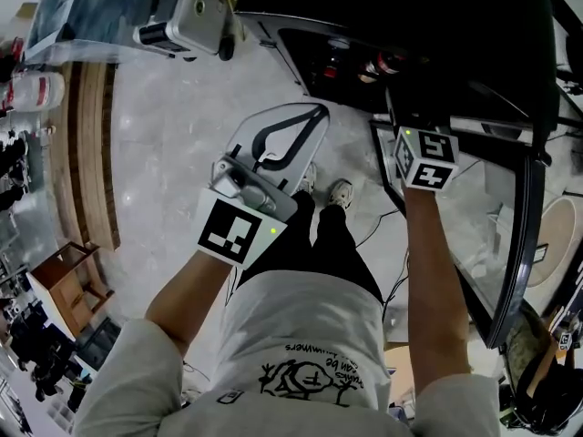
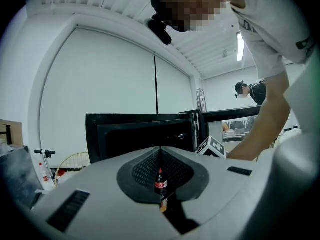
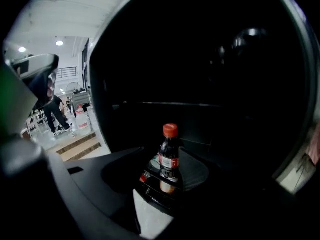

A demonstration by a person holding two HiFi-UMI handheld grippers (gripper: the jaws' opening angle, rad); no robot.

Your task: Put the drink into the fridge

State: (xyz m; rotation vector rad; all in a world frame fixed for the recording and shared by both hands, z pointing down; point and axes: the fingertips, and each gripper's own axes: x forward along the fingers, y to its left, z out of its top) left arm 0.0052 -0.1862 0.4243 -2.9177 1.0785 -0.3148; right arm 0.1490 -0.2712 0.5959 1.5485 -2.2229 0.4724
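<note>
The bottle (image 3: 169, 156) of dark drink stands upright on a shelf (image 3: 149, 180) inside the fridge (image 3: 215, 69). I judge the placing done, with only shutting the door (image 1: 528, 226) left. The white writing on its red label is too small to read. My right tool (image 3: 167, 178) is half wide and not gripping the bottle. My left tool (image 2: 160, 150) is closed and empty.

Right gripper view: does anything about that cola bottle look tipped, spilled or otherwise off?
Nothing stands out. The cola bottle stands upright on a dark rack in the fridge, with its red cap on and no spill visible. The rest of the interior is too dark to check.
</note>
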